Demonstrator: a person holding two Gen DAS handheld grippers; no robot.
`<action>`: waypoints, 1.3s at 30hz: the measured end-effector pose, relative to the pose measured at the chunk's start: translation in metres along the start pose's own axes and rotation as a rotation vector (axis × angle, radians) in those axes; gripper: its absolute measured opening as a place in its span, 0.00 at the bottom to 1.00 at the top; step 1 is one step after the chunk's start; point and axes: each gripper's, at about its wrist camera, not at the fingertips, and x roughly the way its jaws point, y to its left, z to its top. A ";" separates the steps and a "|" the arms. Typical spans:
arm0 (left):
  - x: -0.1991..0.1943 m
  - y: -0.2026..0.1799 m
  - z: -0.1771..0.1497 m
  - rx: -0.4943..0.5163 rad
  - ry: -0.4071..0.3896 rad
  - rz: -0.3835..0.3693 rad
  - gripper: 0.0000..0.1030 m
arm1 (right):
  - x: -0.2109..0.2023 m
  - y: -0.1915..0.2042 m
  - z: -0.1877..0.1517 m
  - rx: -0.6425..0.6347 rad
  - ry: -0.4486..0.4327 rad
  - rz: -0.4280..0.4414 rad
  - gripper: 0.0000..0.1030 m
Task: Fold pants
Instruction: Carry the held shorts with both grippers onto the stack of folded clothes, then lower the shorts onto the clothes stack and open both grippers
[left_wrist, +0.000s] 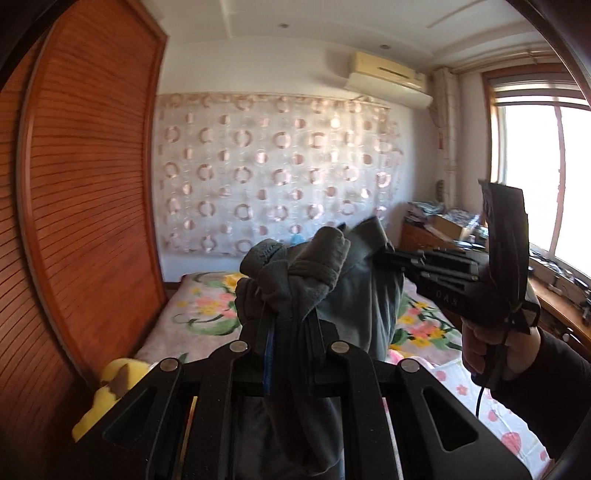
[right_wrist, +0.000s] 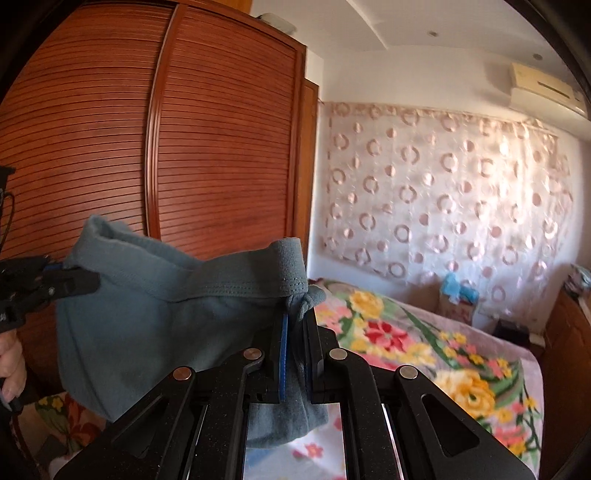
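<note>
Grey-blue fleece pants (left_wrist: 354, 295) hang in the air above the bed, held by the waistband between both grippers. In the left wrist view my left gripper (left_wrist: 290, 325) is shut on a bunched part of the cloth. My right gripper (left_wrist: 384, 256) comes in from the right in a person's hand (left_wrist: 487, 350) and pinches the far side. In the right wrist view the right gripper (right_wrist: 295, 321) is shut on the waistband end of the pants (right_wrist: 147, 314). The left gripper (right_wrist: 79, 280) clamps the other end at the left edge. The legs drop out of sight below.
Under the pants lies a bed with a floral blanket (right_wrist: 406, 332). A tall wooden slatted wardrobe (left_wrist: 92, 184) stands close on the left. A yellow plush toy (left_wrist: 107, 391) sits beside the bed. At the right, by the window, is a cluttered wooden desk (left_wrist: 436, 229).
</note>
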 end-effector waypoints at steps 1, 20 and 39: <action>0.000 0.007 -0.005 -0.010 0.006 0.013 0.13 | 0.009 0.002 0.000 -0.007 -0.005 0.014 0.06; 0.014 0.016 -0.114 -0.195 0.220 0.042 0.13 | 0.100 -0.011 -0.028 -0.103 0.217 0.074 0.06; 0.004 0.020 -0.134 -0.186 0.235 0.122 0.46 | 0.118 -0.019 -0.057 0.044 0.289 0.090 0.50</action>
